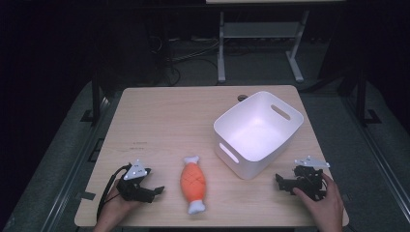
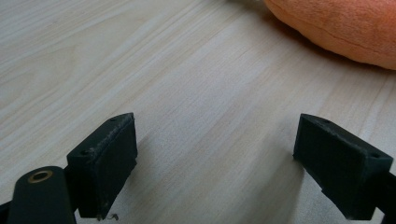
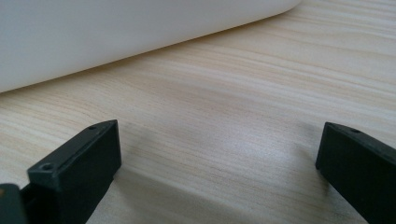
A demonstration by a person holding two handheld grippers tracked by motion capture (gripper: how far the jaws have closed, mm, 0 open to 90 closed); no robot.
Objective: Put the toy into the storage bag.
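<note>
Here, a pale wooden table (image 1: 159, 116) carries a white basket (image 1: 290, 126), nothing visible inside. An orange plush toy (image 1: 193, 183) lies between two hand-held grippers, near the front edge. The left gripper (image 1: 155, 191) and the right gripper (image 1: 281, 183) both rest low, jaws spread, gripping nothing. The left gripper view catches the toy's orange edge.

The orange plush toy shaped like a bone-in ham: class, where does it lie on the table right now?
In the high view the orange plush ham toy lies near the table's front edge, between the left tongs and the white plastic bin.
</note>
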